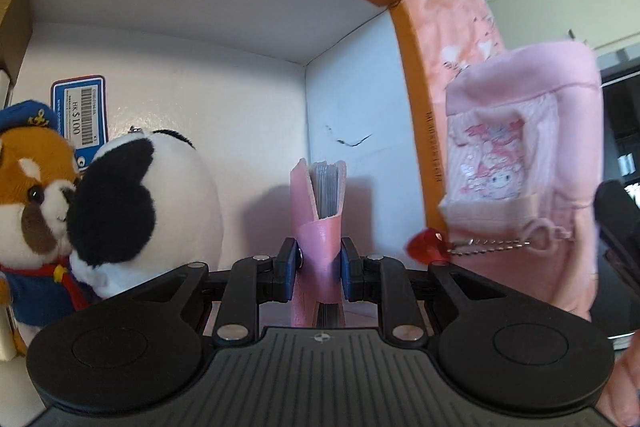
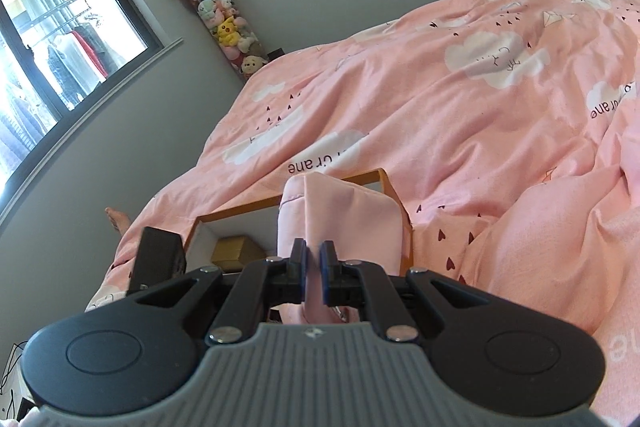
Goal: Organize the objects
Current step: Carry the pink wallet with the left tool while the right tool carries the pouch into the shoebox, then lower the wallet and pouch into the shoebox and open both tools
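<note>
Left fingers (image 1: 288,263) clamp pink card holder (image 1: 320,211); right fingers (image 2: 298,263) pinch pink pouch (image 2: 340,219).

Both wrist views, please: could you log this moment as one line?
left claw: shut on pink card holder, inside orange box | right claw: shut on pink pouch, above box

The pink card holder (image 1: 320,223) looks like textured faux leather with a slight sheen, its inner sleeves clear plastic. Beside it, the panda plush (image 1: 148,211) and the red panda plush (image 1: 32,203) are fuzzy pile fabric. The box (image 1: 412,99) around them is smooth matt cardboard, orange outside and white within. The pink pouch (image 1: 528,155) is soft cloth with a metal bead chain. The duvet (image 2: 460,131) is matt printed cotton.
</note>
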### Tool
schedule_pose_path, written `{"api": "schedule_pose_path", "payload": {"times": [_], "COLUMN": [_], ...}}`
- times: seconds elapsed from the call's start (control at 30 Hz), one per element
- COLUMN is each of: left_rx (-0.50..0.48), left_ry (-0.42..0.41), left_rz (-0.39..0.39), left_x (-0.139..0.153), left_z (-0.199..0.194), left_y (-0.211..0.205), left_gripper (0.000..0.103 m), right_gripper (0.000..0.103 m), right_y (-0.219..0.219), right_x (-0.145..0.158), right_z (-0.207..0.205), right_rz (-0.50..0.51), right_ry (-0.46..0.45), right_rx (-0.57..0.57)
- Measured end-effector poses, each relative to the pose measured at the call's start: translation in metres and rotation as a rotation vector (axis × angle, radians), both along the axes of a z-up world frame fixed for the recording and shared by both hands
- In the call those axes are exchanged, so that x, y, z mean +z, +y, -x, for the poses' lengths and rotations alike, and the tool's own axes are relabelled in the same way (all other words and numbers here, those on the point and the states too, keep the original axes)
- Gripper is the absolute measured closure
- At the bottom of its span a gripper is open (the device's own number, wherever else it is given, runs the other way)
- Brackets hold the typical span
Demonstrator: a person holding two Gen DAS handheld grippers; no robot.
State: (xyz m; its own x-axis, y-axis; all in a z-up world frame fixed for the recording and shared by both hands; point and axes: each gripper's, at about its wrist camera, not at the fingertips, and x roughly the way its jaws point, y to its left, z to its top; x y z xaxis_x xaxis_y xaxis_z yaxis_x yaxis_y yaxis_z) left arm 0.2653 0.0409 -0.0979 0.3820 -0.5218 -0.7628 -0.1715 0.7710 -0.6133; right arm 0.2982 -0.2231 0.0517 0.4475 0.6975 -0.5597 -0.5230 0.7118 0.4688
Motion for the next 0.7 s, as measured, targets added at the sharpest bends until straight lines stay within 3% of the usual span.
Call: {"api": "schedule_pose_path", "payload": {"times": [0.17,0.27,0.37,0.47,0.53,0.7], "left_rx": [-0.054,-0.061,-0.034,-0.025,-0.017,0.05], "left_ry": [0.014,0.002,-0.044,-0.087,-0.096,-0.146], "left_rz": [-0.127,-0.15,-0.185,-0.202,-0.191,-0.177], "left_x": [0.005,0.011,0.023,0.033,0.037,0.047], "left_z": [0.002,0.01,0.023,0.035,0.04,0.056], "left_y": [-0.013,-0.012,-0.004,0.006,0.013,0.029], "left_gripper": [0.076,0.071,0.054,0.055,0.062,0.063], "right_gripper": [0.096,0.096,0.096,0.096,0.096,0.096], "right_y": [0.0,0.001,0.002,0.003,0.006,0.016], "right_x": [-0.004,-0.003,-0.003,0.001,0.003,0.004], "right_z": [-0.003,-0.003,-0.001,0.001,0.003,0.007], "right_rz": [-0.013,-0.009,-0.01,-0.017,-0.012,0.0], "right_ry": [0.01,0.003,-0.001,-0.009,-0.02,-0.014], "right_rx": [0.003,0.006,0.011,0.019,0.023,0.037]}}
